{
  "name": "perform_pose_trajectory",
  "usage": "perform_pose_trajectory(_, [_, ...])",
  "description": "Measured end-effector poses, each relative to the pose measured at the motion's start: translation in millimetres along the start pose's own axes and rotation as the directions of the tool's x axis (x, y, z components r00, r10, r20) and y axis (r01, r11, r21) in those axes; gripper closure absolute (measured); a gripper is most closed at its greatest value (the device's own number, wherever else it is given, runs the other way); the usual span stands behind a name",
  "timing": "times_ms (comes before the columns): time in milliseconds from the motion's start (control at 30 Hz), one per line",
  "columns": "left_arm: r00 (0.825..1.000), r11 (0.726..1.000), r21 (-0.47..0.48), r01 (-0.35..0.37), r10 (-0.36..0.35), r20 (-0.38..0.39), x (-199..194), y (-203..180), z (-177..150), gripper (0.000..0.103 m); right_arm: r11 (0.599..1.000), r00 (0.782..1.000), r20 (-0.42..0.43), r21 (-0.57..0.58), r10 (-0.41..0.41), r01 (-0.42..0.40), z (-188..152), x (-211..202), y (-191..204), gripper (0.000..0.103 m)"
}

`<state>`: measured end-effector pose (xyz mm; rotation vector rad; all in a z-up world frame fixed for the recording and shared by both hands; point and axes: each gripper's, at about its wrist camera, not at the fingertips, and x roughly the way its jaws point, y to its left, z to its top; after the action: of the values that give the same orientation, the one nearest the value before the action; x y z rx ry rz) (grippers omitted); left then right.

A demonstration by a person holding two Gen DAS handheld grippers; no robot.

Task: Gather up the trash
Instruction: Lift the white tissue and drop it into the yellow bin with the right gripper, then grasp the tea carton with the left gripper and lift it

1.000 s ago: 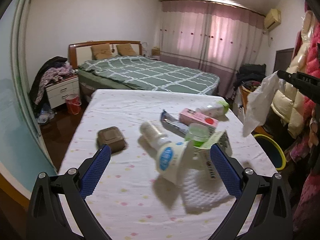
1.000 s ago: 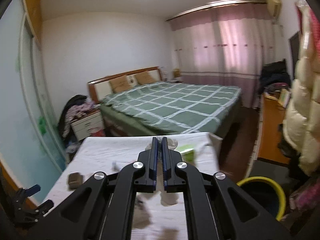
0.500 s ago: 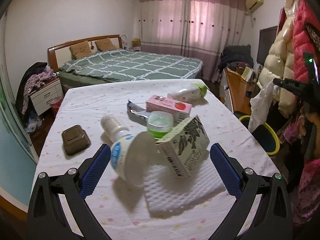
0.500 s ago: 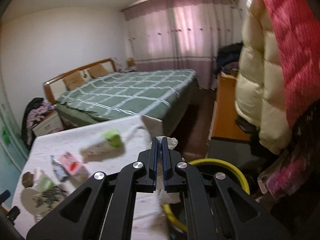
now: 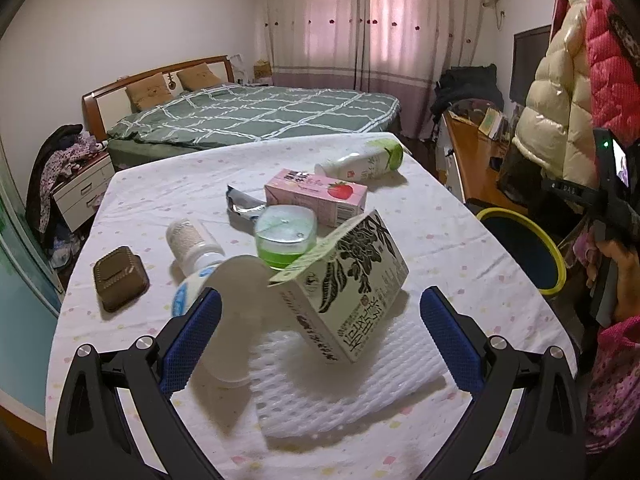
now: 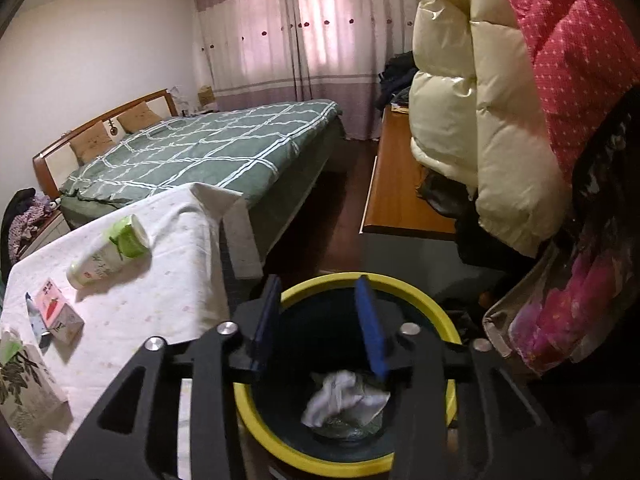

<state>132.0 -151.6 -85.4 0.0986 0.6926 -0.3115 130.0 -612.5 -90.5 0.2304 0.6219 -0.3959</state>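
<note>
On the bench (image 5: 460, 216), from the left, lie a brown case (image 5: 120, 278), a white bottle (image 5: 200, 256), a green-tinted tub (image 5: 285, 236) and a leaf-printed carton (image 5: 352, 284) resting on white foam netting (image 5: 352, 376). The left hand-held gripper (image 5: 320, 332) stands wide open around carton and bottle, touching neither. Right of the bench, the right hand-held gripper (image 6: 318, 320) has just been opening, nothing between its jaws, above the yellow-rimmed bin (image 6: 436, 320), where a crumpled white tissue (image 6: 340, 398) lies.

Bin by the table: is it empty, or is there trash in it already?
Not empty. A crumpled white bag lies at the bottom of the bin. The right gripper, whose jaws have just been opening, stands above it with nothing between them.
</note>
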Motion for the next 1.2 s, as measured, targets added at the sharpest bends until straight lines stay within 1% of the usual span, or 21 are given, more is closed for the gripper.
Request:
perform_pose_trajectory(133, [1.0, 1.0, 0.01, 0.005, -0.005, -0.017, 11.8, -5.4, -3.4, 0.005, 1.0, 1.0, 0.001, 0.001, -0.001, 0.001, -2.2, 0.9, -1.3, 0.062])
perform_pose_trajectory(333, [0.998, 1.0, -0.002, -0.025, 0.025, -0.057, 30.3, -3.7, -6.7, 0.005, 1.0, 1.0, -0.002, -0.006, -0.002, 0.002, -6.0, 0.7, 0.9, 0.061])
perform_pose_trajectory(467, [0.996, 0.999, -0.008, -0.031, 0.031, -0.082, 40.5, -1.1, -11.3, 0.005, 1.0, 1.0, -0.006, -0.007, 0.004, -0.004, -7.5, 2.8, 3.5, 0.061])
perform_pose_trajectory(567, [0.995, 1.0, -0.013, -0.018, 0.016, -0.095, 50.5, -0.8, -10.7, 0.005, 1.0, 1.0, -0.005, -0.013, 0.009, -0.009, -7.5, 3.0, 7.1, 0.061])
perform_pose_trajectory(733, [0.994, 0.999, -0.021, 0.03, -0.032, -0.106, 61.8, -6.2, -5.2, 0.006, 1.0, 1.0, -0.003, -0.016, 0.012, -0.012, -7.7, 1.8, 9.2, 0.06])
perform_pose_trajectory(833, [0.993, 0.998, -0.027, 0.048, -0.051, -0.109, 68.9, -10.4, -0.7, 0.011, 1.0, 1.0, -0.005, -0.015, 0.012, -0.012, -8.1, 1.9, 9.4, 0.06])
perform_pose_trajectory(867, [0.993, 0.998, -0.028, 0.05, -0.053, -0.108, 71.1, -11.4, 1.1, 0.014, 1.0, 1.0, -0.005, -0.014, 0.012, -0.012, -8.3, 2.1, 8.8, 0.06])
perform_pose_trajectory(967, [0.991, 0.997, -0.029, 0.067, -0.07, -0.11, 76.2, -13.5, 5.6, 0.034, 1.0, 1.0, -0.008, -0.008, 0.014, -0.014, -9.4, 3.5, 7.2, 0.06])
perform_pose_trajectory(1033, [0.991, 0.996, -0.031, 0.078, -0.081, -0.109, 77.9, -15.1, 7.3, 0.037, 1.0, 1.0, -0.009, -0.002, 0.016, -0.016, -10.4, 4.0, 6.1, 0.06])
perform_pose_trajectory(1100, [0.991, 0.996, -0.011, 0.089, -0.09, -0.099, 77.5, -19.9, 9.2, 0.045, 1.0, 1.0, -0.01, 0.002, 0.018, -0.018, -11.3, 4.8, 4.4, 0.06])
perform_pose_trajectory(1200, [0.991, 0.994, 0.034, 0.102, -0.099, -0.087, 76.7, -31.9, 10.8, 0.055, 1.0, 1.0, -0.011, 0.005, 0.021, -0.021, -12.6, 5.0, 2.8, 0.06])
